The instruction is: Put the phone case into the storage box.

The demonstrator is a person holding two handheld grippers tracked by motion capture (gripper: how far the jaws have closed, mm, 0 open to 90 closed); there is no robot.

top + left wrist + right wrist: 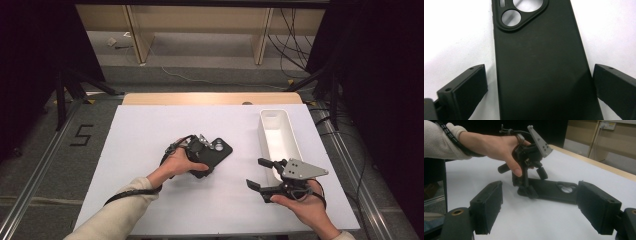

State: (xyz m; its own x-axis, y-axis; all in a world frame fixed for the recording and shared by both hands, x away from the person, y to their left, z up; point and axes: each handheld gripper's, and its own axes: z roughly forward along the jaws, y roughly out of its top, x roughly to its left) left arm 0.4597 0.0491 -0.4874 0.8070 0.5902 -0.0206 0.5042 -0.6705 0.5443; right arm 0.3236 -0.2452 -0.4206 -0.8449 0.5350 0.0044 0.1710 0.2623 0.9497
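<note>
— Where's the black phone case?

— Flat on the white table, near the middle, left of the white tray.

— And the left gripper?

— Right over it, jaws spread either side of the case, not pinching.

— The right gripper?

— Held apart, beside the tray, jaws wide, nothing between them.

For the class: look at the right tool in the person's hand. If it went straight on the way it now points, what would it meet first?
Probably the black phone case, lying flat on the white table. The right tool, open and holding nothing, points at it across bare table. The left tool straddles the case, though depth is hard to judge.
</note>
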